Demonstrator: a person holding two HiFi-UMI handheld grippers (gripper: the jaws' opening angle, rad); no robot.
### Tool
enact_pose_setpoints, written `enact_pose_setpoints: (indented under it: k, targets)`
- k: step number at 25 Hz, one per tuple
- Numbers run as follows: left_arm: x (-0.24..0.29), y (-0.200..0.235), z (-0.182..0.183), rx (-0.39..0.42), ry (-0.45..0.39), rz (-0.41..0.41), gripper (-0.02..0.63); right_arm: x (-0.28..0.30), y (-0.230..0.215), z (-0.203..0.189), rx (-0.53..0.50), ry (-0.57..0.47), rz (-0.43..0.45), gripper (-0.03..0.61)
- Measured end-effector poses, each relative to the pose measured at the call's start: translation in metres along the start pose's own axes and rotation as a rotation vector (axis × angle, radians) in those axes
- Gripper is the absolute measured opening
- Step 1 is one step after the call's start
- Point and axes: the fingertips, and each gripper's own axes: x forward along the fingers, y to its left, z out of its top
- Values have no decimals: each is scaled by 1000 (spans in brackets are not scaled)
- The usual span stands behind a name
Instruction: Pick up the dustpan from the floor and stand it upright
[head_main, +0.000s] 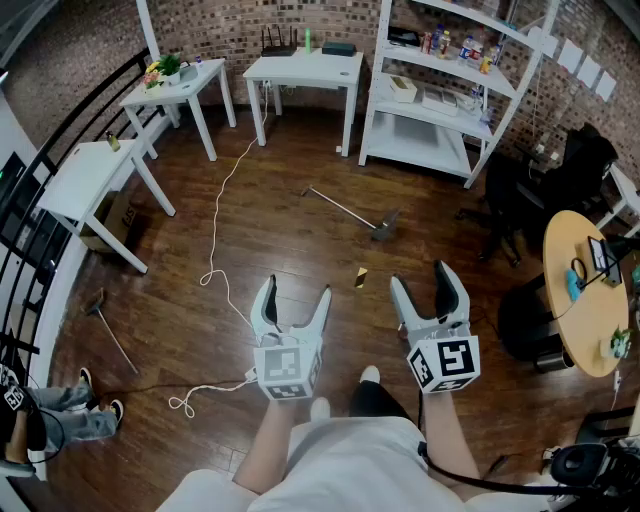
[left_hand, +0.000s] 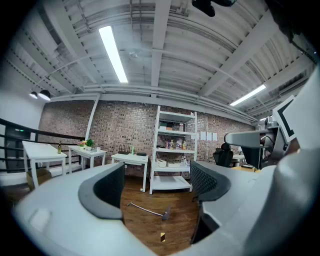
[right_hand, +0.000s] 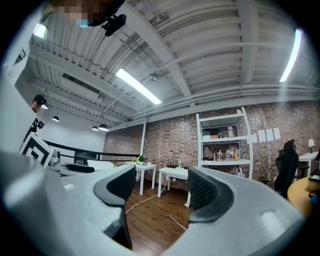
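Floor survey, left to right.

Broom (head_main: 100, 318): one, lying on the floor at far left, not our target.

Cable (head_main: 215, 235): one, white, trailing across the floor.

Left gripper (head_main: 296, 290): jaws apart, nothing between them.

Dustpan (head_main: 385, 224): one, flat on the floor ahead of both grippers and well apart from them, roughly between their lines. Its long axis runs slantwise, with the handle tip far-left and the pan end near-right.

Yellow scrap (head_main: 361, 277): one, small, between the dustpan and the grippers.

Right gripper (head_main: 420, 277): jaws apart, empty.

We judge the right gripper nearer the pan end and the left nearer the handle. The reach goes forward and down.
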Motion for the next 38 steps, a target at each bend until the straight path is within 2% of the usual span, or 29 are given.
enact_pose_setpoints:
  k: [3,8,15,18,21,27,33,38]
  targets:
    - [28,-2,3,10,-37,-1,425,27,-13,-10,-13,-11,-10,360]
    - [104,6,14,31,-40,3,450,103,-37,-23,67,6,61,396]
    - [211,4,48,115,-90,10,497,204,-121,-18,9,-31,35,446]
    - [247,-6,43,145,-69,12,511,219,-151,-32,10,-14,42,446]
    - [269,-4,21,135,-20,30,520,237,-168,-64,64,45,83,446]
    - [313,39,-17,91,99,100,520,296,-168,-119,136,188,192,436]
    - [403,89,-30,65,102,78,518,389,-178,-162,88,301,210,421]
    - [495,143,-19,33,85,61,517,488,-203,-161,40,341,202,392]
